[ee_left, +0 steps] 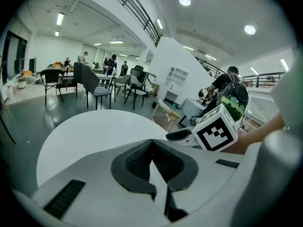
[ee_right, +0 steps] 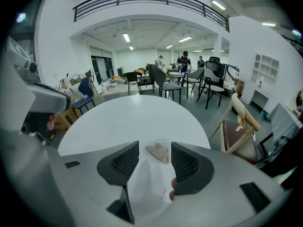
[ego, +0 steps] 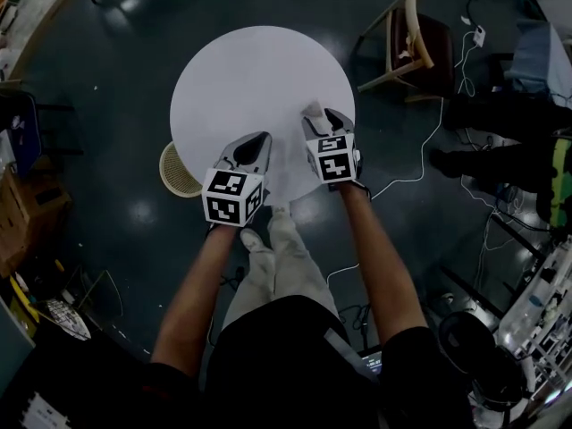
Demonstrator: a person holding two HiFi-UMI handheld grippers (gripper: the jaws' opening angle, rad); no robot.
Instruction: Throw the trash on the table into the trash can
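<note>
A small clear plastic packet with brownish crumbs (ee_right: pixel 159 152) lies on the round white table (ee_right: pixel 128 117), between the fingers of my right gripper (ee_right: pixel 155 145). Those fingers stand apart and do not press on it. From the head view the packet (ego: pixel 312 112) shows just past the right gripper (ego: pixel 323 117) near the table's (ego: pixel 250 70) front edge. My left gripper (ego: pixel 255 143) hovers over the front edge further left. Its tips meet with nothing between them (ee_left: pixel 151 143). A round woven trash can (ego: pixel 177 170) stands on the floor, partly tucked under the table's front left rim.
A wooden chair with a dark seat (ego: pixel 411 43) stands to the table's right. White cables (ego: pixel 429 150) trail over the dark floor there. Boxes and clutter (ego: pixel 27 213) line the left side. More chairs, tables and people (ee_right: pixel 184 60) are far off across the room.
</note>
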